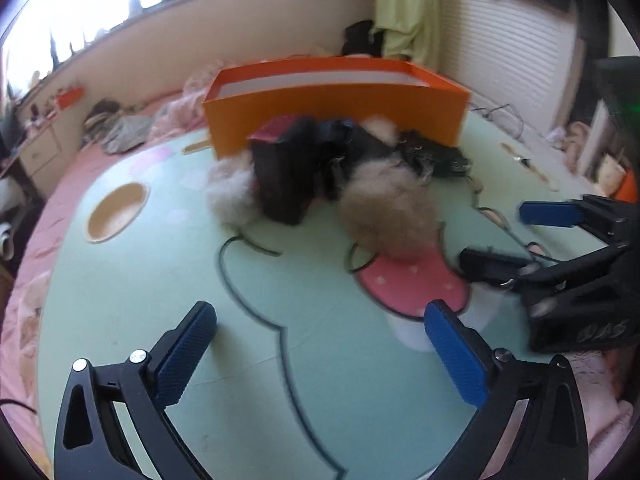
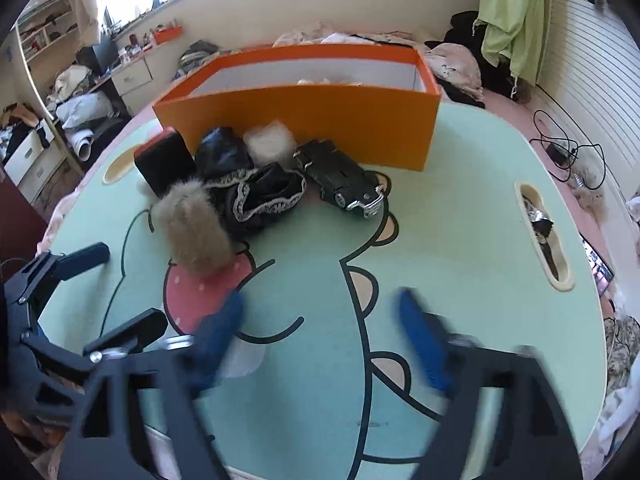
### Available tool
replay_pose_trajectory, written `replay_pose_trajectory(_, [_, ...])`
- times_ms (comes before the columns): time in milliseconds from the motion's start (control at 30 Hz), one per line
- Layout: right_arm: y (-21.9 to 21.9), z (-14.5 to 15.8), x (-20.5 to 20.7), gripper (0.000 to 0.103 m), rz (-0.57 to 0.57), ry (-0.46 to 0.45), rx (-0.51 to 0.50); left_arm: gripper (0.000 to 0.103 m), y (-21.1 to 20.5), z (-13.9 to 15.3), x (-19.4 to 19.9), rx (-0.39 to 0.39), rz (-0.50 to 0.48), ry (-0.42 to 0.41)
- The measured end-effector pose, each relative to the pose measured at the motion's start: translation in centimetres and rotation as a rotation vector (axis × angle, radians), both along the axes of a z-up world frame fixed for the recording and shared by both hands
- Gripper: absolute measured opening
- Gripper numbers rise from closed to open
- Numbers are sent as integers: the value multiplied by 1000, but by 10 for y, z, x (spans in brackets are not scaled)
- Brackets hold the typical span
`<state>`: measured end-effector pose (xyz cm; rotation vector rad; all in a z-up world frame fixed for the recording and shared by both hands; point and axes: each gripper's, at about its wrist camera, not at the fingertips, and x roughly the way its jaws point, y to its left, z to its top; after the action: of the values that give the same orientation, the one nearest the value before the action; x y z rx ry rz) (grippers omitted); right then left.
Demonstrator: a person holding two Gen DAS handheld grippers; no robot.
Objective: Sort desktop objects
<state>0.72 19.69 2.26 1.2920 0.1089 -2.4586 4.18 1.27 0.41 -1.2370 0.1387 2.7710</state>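
Note:
An orange box (image 1: pixel 336 108) (image 2: pixel 304 114) stands open at the far side of a green cartoon table (image 1: pixel 200 288) (image 2: pixel 460 240). In front of it lies a pile: a tan fur pompom (image 1: pixel 390 216) (image 2: pixel 192 230), a black case with red edge (image 1: pixel 282 172) (image 2: pixel 164 164), a black pouch (image 2: pixel 222 150), a black lace-trimmed item (image 2: pixel 264 196), a pale fluff ball (image 2: pixel 266 144) and a black toy car (image 2: pixel 340 180) (image 1: pixel 436 156). My left gripper (image 1: pixel 320 344) (image 2: pixel 120 292) is open and empty, short of the pile. My right gripper (image 2: pixel 320 340) (image 1: pixel 508 236) is open and empty.
The table has a round cup hole (image 1: pixel 116 212) at the left and a slot with small items (image 2: pixel 542 236) at the right. Around it lie pink bedding (image 1: pixel 24 280), clothes, a cable (image 2: pixel 568 152) and a drawer unit (image 2: pixel 24 152).

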Motion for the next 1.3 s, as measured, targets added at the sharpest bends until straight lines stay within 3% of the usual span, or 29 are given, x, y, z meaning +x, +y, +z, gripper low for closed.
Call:
replay_pose_trajectory(67, [-7,-3,2,96,8,9,51,103,-3,0,-2,13,1,-3])
replay_pose_trajectory(233, [-4,-6,1,102,-4,4,55,103,-4,0,-3,14,3,0])
replay_pose_trajectory(1300, [-5,-7,4,103,-7,4,55,103,-3,1,-2,14,3,0])
